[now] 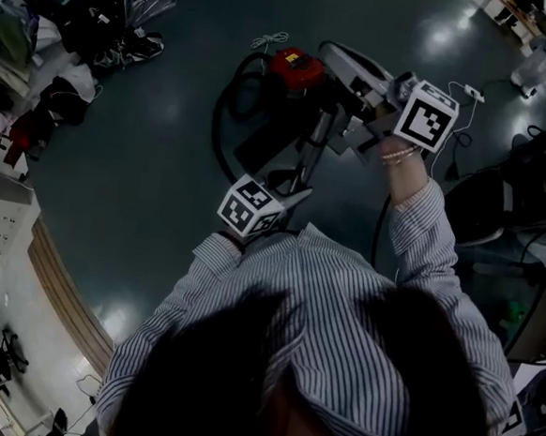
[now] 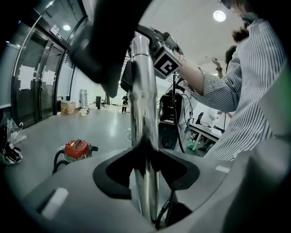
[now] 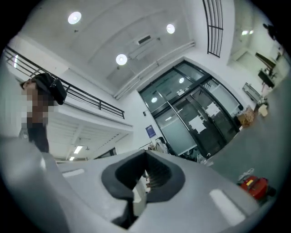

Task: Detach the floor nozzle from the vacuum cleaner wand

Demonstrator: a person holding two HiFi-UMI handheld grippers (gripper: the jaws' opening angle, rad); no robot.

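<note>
Left claw (image 2: 145, 157) was clamped on the chrome wand (image 2: 142, 91). Right claw (image 3: 146, 157) was shut, empty, aimed upward near the floor nozzle (image 2: 102, 50), apparently still attached at the wand's raised end. The next move probably called for opening it to seize the nozzle.

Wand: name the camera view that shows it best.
Left gripper view: the wand stands bright and close, clamped between the left tongs. The head view shows it only dim, small and partly hidden. The right gripper view misses it.
</note>
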